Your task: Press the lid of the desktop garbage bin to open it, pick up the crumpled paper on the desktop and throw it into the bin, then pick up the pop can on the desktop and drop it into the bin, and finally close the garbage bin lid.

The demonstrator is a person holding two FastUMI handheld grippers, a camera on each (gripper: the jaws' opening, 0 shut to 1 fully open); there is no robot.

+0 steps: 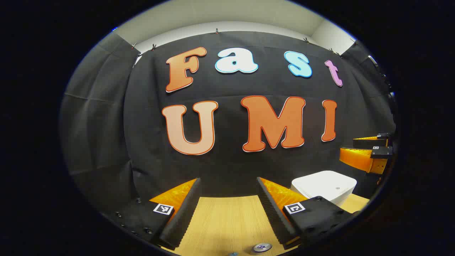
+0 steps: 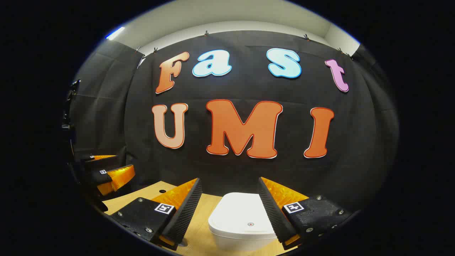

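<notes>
Bin (image 2: 243, 222) sits on the wooden desktop (image 1: 227, 220), lid (image 2: 240, 213) down flat, small round button mark near its front edge. In the right gripper view it's at bottom centre, framed between the right gripper (image 2: 229, 209) fingers, which are spread wide w/ nothing in them, held above and short of the lid. In the left gripper view the bin shows lower right.

Left gripper (image 1: 229, 209) also spread, empty, over bare desktop at bottom centre of its view. Pop can (image 1: 262, 247) top peeks in at the very bottom edge of that view, upright as far as I can tell, just below the fingers. A small bluish bit beside it at the frame edge, can't tell what. Crumpled paper: can't place it.

Step in hand, my read: lid is shut and the can is on the desk, not in the bin, so the can part isn't done; the right gripper looks lined up w/ the lid. Pressing would need a fingertip brought down on the lid near the front mark, straight push, not a grab.
</notes>
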